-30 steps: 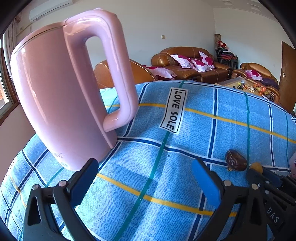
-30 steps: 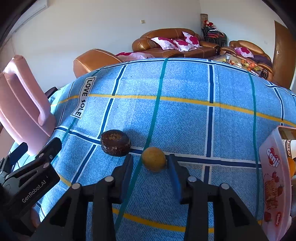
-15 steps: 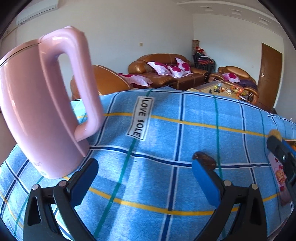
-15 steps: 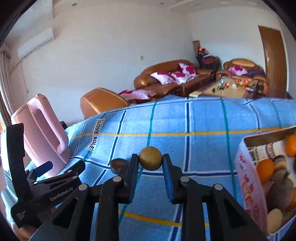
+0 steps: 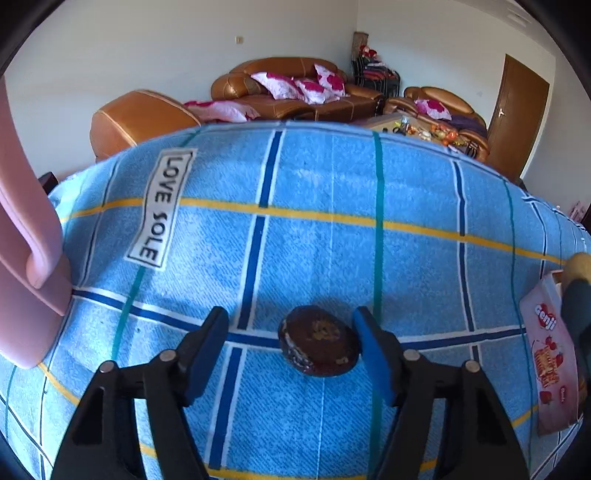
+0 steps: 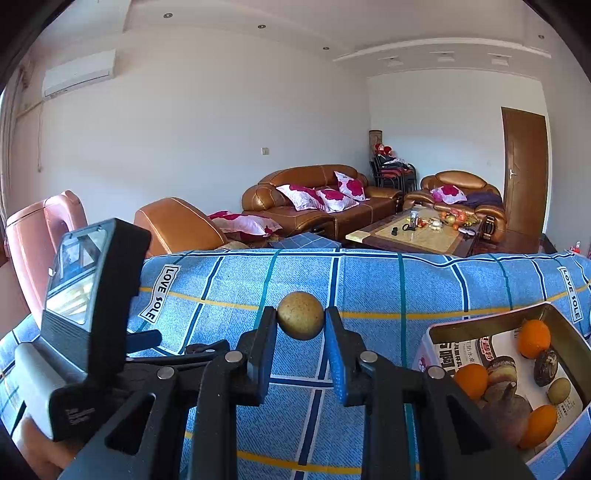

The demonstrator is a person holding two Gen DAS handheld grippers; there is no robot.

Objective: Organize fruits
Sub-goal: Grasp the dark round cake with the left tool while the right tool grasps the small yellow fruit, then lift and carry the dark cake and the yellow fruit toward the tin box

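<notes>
Fruits shown, left to right: at lower centre of the left wrist view a dark brown, flattened, wrinkled fruit lies on the blue checked cloth between the pads of the left gripper, whose jaws have just been closing but do not yet press it. At centre of the right wrist view the right gripper pinches a round, speckled yellow fruit clear of the cloth; the open box at lower right already holds oranges and dark fruit. Recommended handling: centre the dark fruit before closing, and carry the yellow fruit right, over the box rim, before releasing.

You've got white walls, a wall AC unit, brown leather sofas with floral cushions, a coffee table, a wooden door and recessed ceiling lights.
</notes>
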